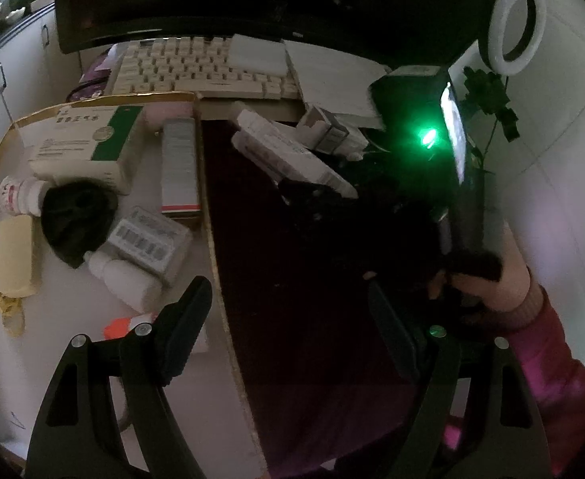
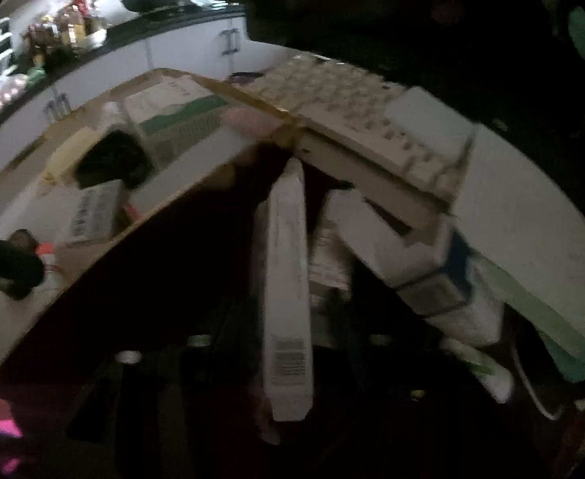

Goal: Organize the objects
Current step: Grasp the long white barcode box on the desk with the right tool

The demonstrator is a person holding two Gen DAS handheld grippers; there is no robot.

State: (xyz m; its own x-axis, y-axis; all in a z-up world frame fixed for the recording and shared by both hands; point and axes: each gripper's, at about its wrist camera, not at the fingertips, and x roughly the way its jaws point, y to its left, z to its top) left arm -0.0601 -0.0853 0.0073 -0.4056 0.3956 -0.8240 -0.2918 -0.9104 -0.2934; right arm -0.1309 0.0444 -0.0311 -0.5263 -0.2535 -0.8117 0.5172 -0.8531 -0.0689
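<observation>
A shallow cardboard tray with a white floor lies at the left. It holds a green-and-white box, a tall grey box, a barcode box, white bottles and a black bundle. My left gripper hangs open over the tray's right edge with nothing between its fingers. My right gripper, held by a hand in a pink sleeve, is shut on a long white box above the dark red tabletop. The blurred right wrist view shows that long white box between the dark fingers of the right gripper.
A cream keyboard sits behind the tray under a dark monitor. Several small white boxes are heaped to the right of the held box. A ring light and a dark plant stand at the right wall.
</observation>
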